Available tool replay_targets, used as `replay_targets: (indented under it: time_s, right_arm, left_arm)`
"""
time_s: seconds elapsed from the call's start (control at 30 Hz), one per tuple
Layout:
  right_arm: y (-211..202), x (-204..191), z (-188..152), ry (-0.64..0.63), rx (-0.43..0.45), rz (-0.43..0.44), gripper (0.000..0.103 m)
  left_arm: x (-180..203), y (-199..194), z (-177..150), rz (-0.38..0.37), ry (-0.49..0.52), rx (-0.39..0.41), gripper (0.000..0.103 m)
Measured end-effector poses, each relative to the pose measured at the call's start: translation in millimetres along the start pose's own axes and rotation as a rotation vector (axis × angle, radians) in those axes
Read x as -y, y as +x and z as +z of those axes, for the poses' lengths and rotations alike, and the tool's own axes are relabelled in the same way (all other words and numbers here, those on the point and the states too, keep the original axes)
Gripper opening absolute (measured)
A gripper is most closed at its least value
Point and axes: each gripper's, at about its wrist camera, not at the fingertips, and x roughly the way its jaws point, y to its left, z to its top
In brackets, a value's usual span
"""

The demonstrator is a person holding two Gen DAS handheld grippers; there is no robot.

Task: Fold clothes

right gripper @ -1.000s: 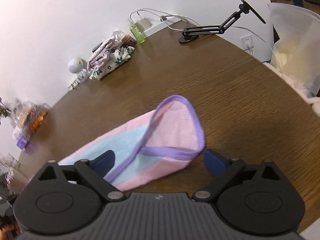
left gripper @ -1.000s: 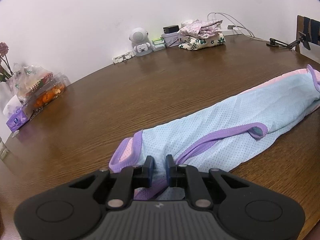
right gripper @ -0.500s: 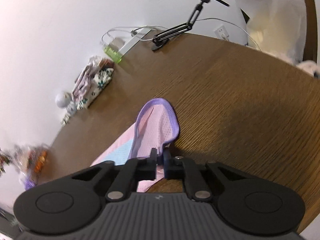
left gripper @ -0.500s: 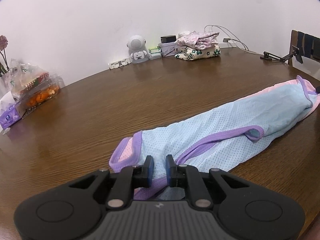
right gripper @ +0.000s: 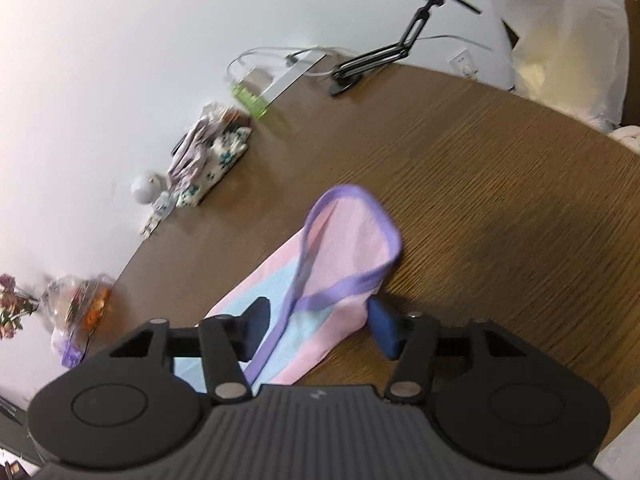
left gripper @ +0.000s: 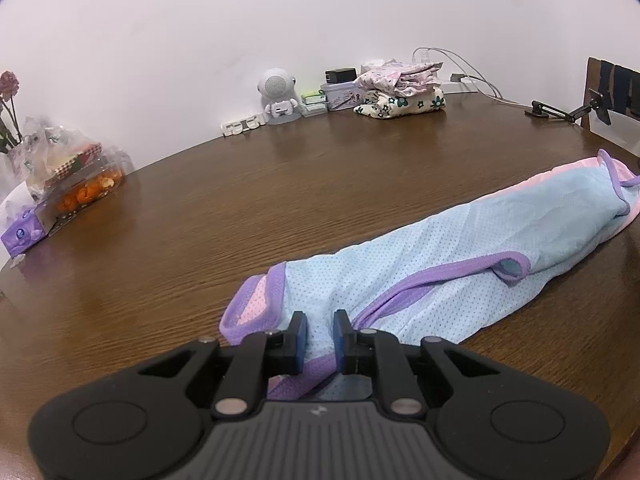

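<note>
A home is suggested by a wooden table (left gripper: 280,208) crowded with folded clothes (left gripper: 400,90), snacks (left gripper: 76,184), flowers (left gripper: 9,92) and chargers (left gripper: 340,76).

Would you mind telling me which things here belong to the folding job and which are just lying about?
In the job:
blue and pink garment
left tool, shut on its near end
right tool, open across its far end

Lying about:
folded floral clothes
round white speaker
phone stand
fruit box
wooden table

Perforated mesh-cloth garment (left gripper: 460,256); glossy wood-grain table (left gripper: 240,208).
</note>
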Motion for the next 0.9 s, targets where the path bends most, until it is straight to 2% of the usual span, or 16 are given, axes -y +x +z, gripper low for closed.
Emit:
replay_targets:
  time_s: [0.1, 0.23, 0.27, 0.33, 0.4, 0.5, 0.53, 0.6, 0.67, 0.7, 0.73, 0.8, 0.9]
  right_arm:
    - [8, -6, -1, -0.006, 0.011, 0.003, 0.055]
    - [20, -18, 6, -0.031, 0.031, -0.044, 0.056]
    - [24, -23, 8, -0.053, 0.025, -0.063, 0.060]
    - [29, -33, 10, -0.084, 0.002, -0.065, 0.088]
    - [37, -47, 11, -0.120, -0.022, -0.096, 0.102]
    - [47, -63, 7, -0.170, 0.000, -0.232, 0.102]
    - [50, -66, 6, -0.183, 0.001, -0.245, 0.102]
    - [51, -65, 8, -0.185, -0.010, -0.217, 0.102]
    - [54, -65, 10, -0.174, -0.011, -0.215, 0.097]
    - [56, -67, 11, -0.182, -0.014, -0.221, 0.086]
    - [57, -69, 11, -0.191, -0.016, -0.228, 0.067]
    - [59, -71, 12, -0.192, -0.016, -0.238, 0.049]
    - [62, -73, 12, -0.194, -0.016, -0.254, 0.037]
  left_arm:
    - [1, 0, 0, -0.001, -0.004, 0.001, 0.013]
    - [-1, -1, 0, -0.010, -0.005, 0.000, 0.013]
    - [-1, -1, 0, -0.013, -0.006, 0.001, 0.013]
    - [-2, 0, 0, -0.019, -0.008, 0.003, 0.013]
    - [-3, 0, 0, -0.025, -0.009, 0.003, 0.013]
    - [-4, -1, -1, -0.033, -0.009, 0.007, 0.013]
    - [-4, -1, -1, -0.036, -0.010, 0.008, 0.013]
    - [-6, 0, -1, -0.042, -0.013, 0.011, 0.013]
    - [-7, 0, -2, -0.048, -0.016, 0.015, 0.013]
    - [-7, 0, -2, -0.051, -0.018, 0.016, 0.013]
    - [-8, 0, -2, -0.053, -0.020, 0.018, 0.013]
    - [-8, 0, -3, -0.056, -0.022, 0.021, 0.013]
    - [-9, -1, -4, -0.059, -0.026, 0.025, 0.013]
